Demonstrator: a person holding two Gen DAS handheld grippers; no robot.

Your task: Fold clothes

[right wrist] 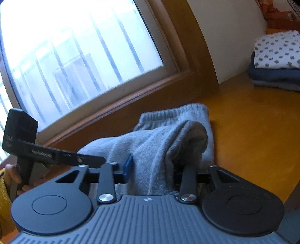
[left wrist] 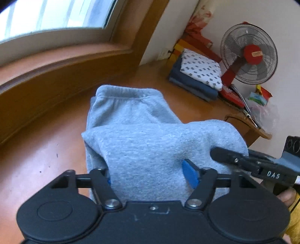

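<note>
A grey fleece garment (left wrist: 142, 142), apparently sweatpants with a ribbed waistband, is seen in the middle of both views, its far part lying on the orange-brown worktop (left wrist: 46, 142) below the window (left wrist: 56, 16) and its near end lifted. The left claw (left wrist: 150, 174) is clenched on a fold of this cloth at the bottom centre of the left view, and the right claw (right wrist: 151, 169) is likewise grasping a bunched fold at the lower centre of the right view. A folding step appears to be in hand, with the near end raised by both claws. The next move would call for this end to be carried over toward the waistband and laid flat, edges kept level. Finished folded clothes (left wrist: 198, 75) are stacked at the upper right
</note>
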